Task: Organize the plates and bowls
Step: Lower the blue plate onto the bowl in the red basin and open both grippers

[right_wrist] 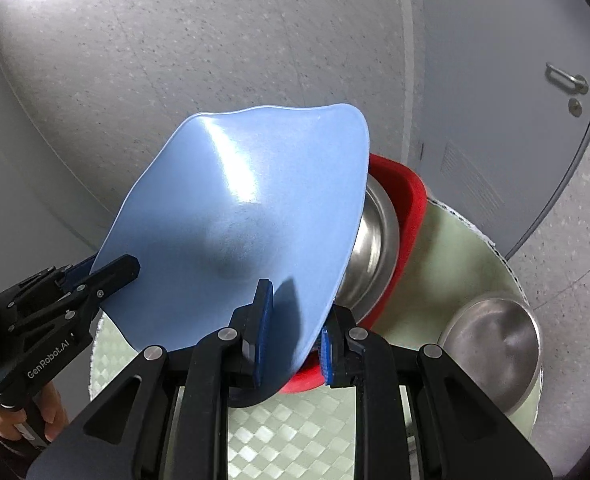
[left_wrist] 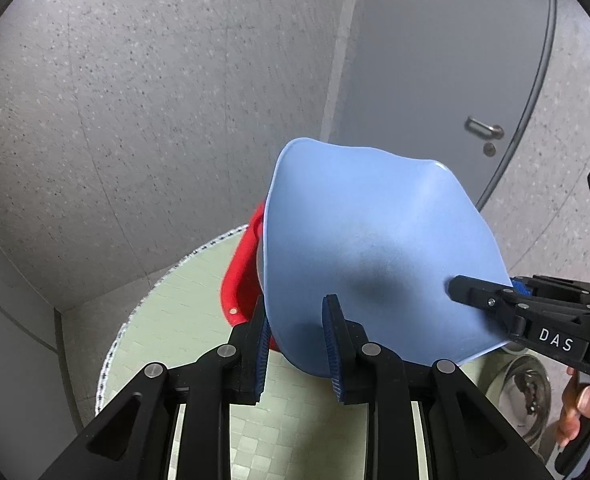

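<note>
Above the round bench (right_wrist: pixel 475 240) by the grey door (left_wrist: pixel 435 60), we pinch the blue plate (left_wrist: pixel 367 240) with left hand-held gripper (left_wrist: pixel 297 344) and right hand-held gripper (right_wrist: pixel 295 328), both clamped on its near rim; uneven pulling could make it slip onto the red bowl (right_wrist: pixel 409 216).

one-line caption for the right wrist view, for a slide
Both grippers hold a tilted blue plate above a red bowl.

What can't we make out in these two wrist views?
- Red tray: mostly hidden behind the blue plate in both views.
- Steel bowl in the tray: half covered by the plate in the right view, unseen in the left.
- Second steel bowl: cut off in the left view by the right claw.
- Table: its near part hidden by the claw bodies.
</note>
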The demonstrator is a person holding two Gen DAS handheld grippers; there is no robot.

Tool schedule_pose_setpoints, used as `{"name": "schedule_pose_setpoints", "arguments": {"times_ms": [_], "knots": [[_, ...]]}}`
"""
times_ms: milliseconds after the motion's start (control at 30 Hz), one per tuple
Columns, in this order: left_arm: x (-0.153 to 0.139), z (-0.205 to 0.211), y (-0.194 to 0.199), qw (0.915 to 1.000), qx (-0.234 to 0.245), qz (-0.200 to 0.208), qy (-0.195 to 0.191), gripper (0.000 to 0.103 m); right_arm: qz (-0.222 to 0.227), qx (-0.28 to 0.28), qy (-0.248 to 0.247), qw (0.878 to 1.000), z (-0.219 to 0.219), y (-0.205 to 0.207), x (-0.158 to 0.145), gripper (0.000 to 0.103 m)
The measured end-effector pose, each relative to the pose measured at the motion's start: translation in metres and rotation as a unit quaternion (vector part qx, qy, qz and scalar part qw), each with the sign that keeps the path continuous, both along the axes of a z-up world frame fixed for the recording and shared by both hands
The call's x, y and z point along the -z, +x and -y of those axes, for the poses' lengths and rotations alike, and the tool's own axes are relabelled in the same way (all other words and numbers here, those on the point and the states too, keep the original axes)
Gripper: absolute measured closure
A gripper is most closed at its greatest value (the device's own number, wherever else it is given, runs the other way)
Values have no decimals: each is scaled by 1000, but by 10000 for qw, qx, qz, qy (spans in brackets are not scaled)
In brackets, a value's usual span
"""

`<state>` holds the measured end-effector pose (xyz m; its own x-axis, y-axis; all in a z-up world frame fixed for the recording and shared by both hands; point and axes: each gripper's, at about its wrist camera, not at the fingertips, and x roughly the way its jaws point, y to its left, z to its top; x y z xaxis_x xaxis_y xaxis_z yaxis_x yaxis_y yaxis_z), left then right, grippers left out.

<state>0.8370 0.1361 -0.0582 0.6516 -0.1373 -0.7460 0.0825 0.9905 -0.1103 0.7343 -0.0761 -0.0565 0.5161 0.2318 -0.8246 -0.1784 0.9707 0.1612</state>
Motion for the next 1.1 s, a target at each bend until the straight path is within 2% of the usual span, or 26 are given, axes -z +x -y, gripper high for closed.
{"name": "schedule_pose_setpoints", "arguments": {"times_ms": [167, 400, 800, 1100], "knots": [[11, 13, 61, 9998, -16, -175, 19, 81, -154, 10, -30, 9999, 3, 12, 15, 83], [26, 14, 91, 9995, -16, -315, 1, 81, -270, 5, -64, 9996, 2, 16, 25, 83], [37, 15, 101, 9992, 23, -386, -41, 80, -419, 31, -60, 9991, -2, 26, 32, 83], [38, 19, 93, 9993, 35, -367, -14, 78, -443, 76, 13, 9990, -1, 26, 32, 78]]}}
